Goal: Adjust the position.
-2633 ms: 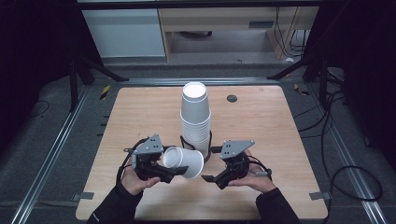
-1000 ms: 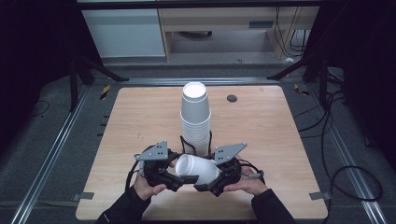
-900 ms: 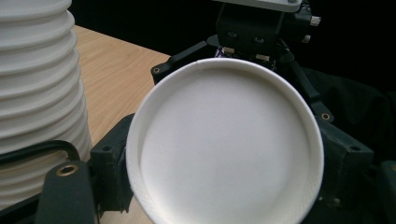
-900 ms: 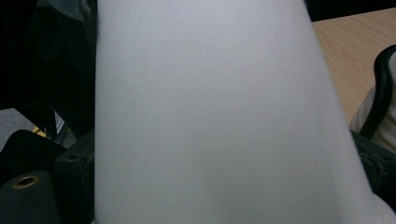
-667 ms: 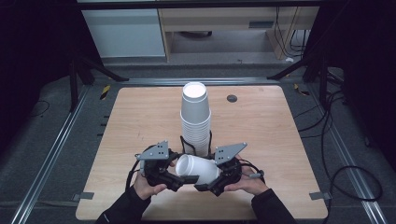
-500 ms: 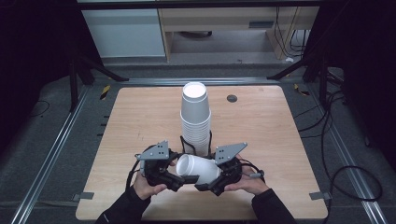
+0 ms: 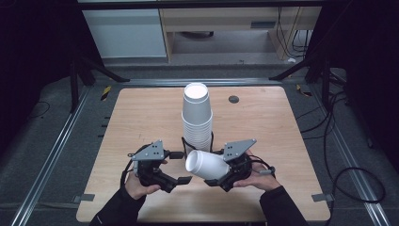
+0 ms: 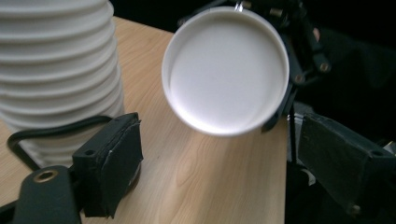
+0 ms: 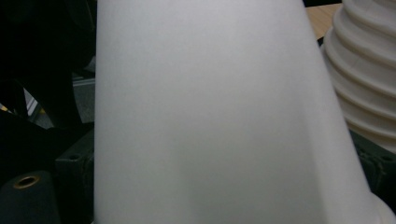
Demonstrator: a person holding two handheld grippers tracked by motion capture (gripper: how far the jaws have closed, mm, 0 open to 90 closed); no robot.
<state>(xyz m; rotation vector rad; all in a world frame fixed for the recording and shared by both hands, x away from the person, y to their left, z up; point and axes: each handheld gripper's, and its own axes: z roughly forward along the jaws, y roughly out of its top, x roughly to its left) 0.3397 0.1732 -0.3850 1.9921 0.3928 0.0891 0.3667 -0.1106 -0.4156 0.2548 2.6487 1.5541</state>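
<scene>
A tall stack of white paper cups (image 7: 197,117) stands upright at the table's middle, and its ribbed rims fill the left of the left gripper view (image 8: 56,70). A single white cup (image 7: 207,165) lies sideways just above the table, with my right gripper (image 7: 215,170) shut on it and its base turned left. That base (image 8: 226,70) faces the left gripper (image 7: 181,167), which stands open a short way off with nothing between its jaws (image 8: 219,161). In the right gripper view the cup's wall (image 9: 210,116) hides most of the right gripper (image 9: 219,186).
The wooden table (image 7: 141,113) has a small black round disc (image 7: 234,99) near its far edge. Metal rails and cables run along the floor on both sides. A black cable (image 8: 46,130) loops at the foot of the stack.
Earlier the left gripper held the cup, then both grippers were on it. Now the left gripper has let go, opened and drawn back to the left; the right gripper keeps the cup.
</scene>
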